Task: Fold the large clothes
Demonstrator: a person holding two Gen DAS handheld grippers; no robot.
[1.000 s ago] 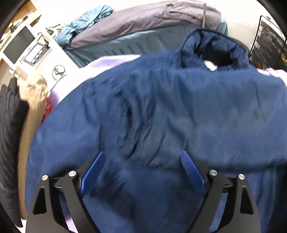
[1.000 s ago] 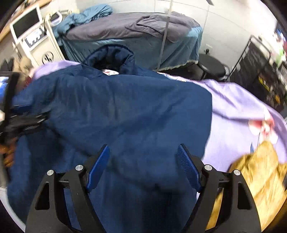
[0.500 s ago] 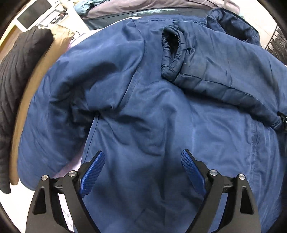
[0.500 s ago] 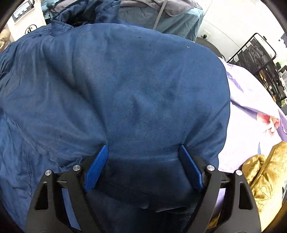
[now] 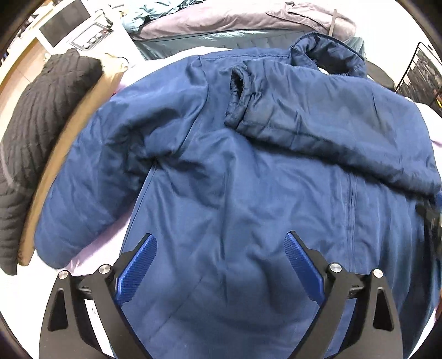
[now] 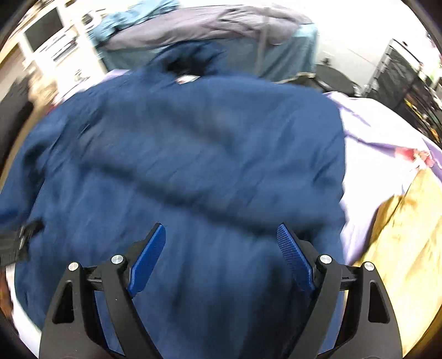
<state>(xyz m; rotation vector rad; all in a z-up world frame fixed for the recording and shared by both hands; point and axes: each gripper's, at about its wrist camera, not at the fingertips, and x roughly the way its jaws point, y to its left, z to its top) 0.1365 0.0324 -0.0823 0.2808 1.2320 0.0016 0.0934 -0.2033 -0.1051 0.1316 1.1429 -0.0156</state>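
Folding is sitting at an early stage, judging from how things are lying: the blue jacket is spreading back-up across the lilac bedsheet, directly below and ahead of both tools. One sleeve is already lying crossed over the back, ahead and to the right of the left hand-held gripper; the other sleeve is hanging out ahead-left, not yet turned in. Bringing that sleeve in and doubling the body over is what seems to be remaining.

That left hand-held gripper is hovering over the lower back panel with its jaws standing wide, having just been opening further, and pinching no cloth. The right hand-held gripper is likewise gaping wide and holding nothing, having just been opening a little, though that view is blurring heavily.

Crowding the loose sleeve on the far left are a black knitted garment and a tan one, which may be hampering the fold. A gold fabric is lying right of the right tool, just beside the jacket's edge. Beyond the collar, a second bed with grey covers is standing well clear.
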